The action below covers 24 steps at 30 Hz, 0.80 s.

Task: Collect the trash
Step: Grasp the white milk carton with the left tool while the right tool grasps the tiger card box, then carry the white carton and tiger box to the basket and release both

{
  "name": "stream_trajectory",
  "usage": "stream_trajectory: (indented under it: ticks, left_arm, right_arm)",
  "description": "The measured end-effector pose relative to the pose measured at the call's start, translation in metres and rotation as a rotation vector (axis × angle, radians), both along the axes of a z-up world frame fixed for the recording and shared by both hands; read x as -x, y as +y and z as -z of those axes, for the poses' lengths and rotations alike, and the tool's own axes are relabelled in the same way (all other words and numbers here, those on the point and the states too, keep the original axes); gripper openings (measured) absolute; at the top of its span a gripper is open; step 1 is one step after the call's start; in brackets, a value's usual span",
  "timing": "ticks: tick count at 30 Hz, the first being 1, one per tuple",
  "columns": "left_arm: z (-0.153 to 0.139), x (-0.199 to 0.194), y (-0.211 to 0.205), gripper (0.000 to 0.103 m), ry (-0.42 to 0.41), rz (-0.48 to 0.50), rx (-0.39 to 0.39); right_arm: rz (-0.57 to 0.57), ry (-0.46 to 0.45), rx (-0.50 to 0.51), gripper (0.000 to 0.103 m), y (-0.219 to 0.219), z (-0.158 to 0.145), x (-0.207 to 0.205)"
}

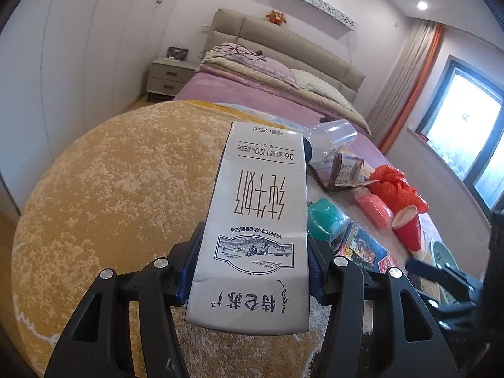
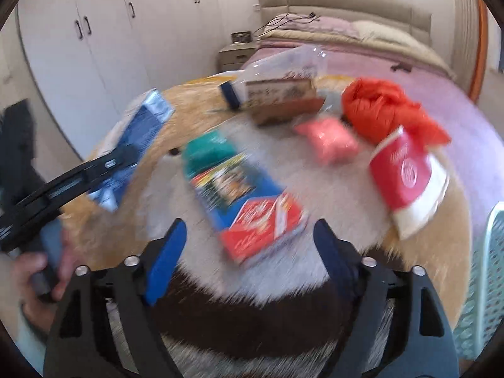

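Observation:
My left gripper [image 1: 253, 241] is shut on a white 250 mL milk carton [image 1: 261, 189], its blue pads pressing both sides, above a round yellow and white rug [image 1: 119, 189]. The blurred right wrist view shows that carton [image 2: 141, 132] at the left, held up off the rug. My right gripper [image 2: 249, 225] stands open and holds nothing, just above a blue and red flat box [image 2: 249, 201]. Beyond it lie a green packet [image 2: 208, 151], a pink packet [image 2: 327, 140], a red paper cup [image 2: 406, 173], an orange-red plastic bag [image 2: 381, 107], a brown cardboard box [image 2: 280, 100] and a clear bottle [image 2: 277, 63].
A pale green slotted basket [image 2: 491, 267] stands at the right edge of the rug. A bed with pink covers [image 1: 252, 94] lies behind the trash, with a bedside cabinet [image 1: 170, 77] and white wardrobes [image 1: 78, 47] to the left. A hand [image 2: 34, 271] grips the left tool's handle.

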<state>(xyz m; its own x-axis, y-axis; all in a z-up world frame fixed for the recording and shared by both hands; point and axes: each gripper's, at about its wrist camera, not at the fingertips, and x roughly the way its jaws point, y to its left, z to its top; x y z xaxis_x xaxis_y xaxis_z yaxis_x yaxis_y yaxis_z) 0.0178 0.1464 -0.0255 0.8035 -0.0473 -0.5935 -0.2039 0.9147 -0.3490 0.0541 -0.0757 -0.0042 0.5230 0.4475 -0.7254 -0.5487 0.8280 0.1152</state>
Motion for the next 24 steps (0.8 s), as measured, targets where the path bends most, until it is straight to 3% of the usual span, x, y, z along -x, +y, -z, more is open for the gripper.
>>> stream_trajectory:
  ticks: [8, 14, 20, 24]
  left_arm:
    - [0.003, -0.004, 0.0, 0.053, 0.019, 0.016, 0.01]
    - [0.003, -0.006, -0.002, 0.053, 0.027, 0.019, -0.005]
    - [-0.004, -0.002, -0.014, 0.053, 0.005, 0.041, -0.036]
    - [-0.016, 0.005, -0.033, 0.053, -0.026, 0.09, -0.01]
  right_arm:
    - [-0.027, -0.018, 0.139, 0.084, 0.039, 0.017, -0.016]
    - [-0.023, -0.018, 0.107, 0.069, 0.032, 0.016, -0.012]
    - [0.015, -0.055, 0.068, 0.065, 0.016, 0.007, 0.007]
    - [0.072, -0.06, 0.013, 0.064, -0.015, -0.003, 0.018]
